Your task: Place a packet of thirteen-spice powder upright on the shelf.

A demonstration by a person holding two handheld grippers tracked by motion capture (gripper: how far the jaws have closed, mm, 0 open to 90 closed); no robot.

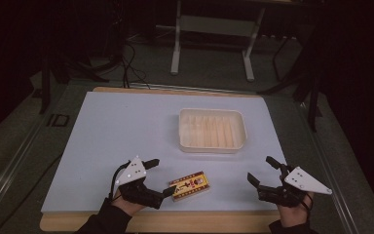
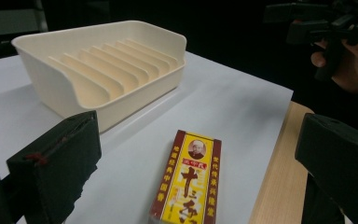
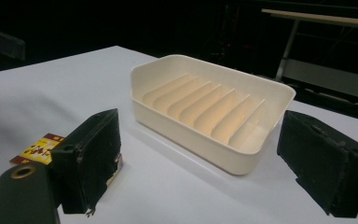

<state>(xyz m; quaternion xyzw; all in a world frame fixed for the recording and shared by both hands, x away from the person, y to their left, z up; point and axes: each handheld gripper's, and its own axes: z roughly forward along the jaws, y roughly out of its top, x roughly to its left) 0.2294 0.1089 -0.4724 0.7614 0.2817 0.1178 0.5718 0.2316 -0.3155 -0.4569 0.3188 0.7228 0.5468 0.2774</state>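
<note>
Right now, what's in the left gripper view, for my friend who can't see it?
A yellow and red box lies flat on a white table, between the open left claw's two black jaws. A cream ribbed tray sits behind it.

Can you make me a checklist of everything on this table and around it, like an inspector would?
Surface: white sheet on a wooden table, which shows along the near edge.
Job's things: red and yellow box lying flat near the front edge; cream ribbed tray farther back, nothing seen in it.
Clutter: nothing seen.
Grippers: left gripper has its jaws open on either side of the box, pads not pressing it; right gripper is open, with nothing between its jaws, off to the right of the box.
Cables: a black cable loops beside the left gripper; more cables lie on the floor behind the table.
Surroundings: dark room, a white table frame standing behind.
</note>
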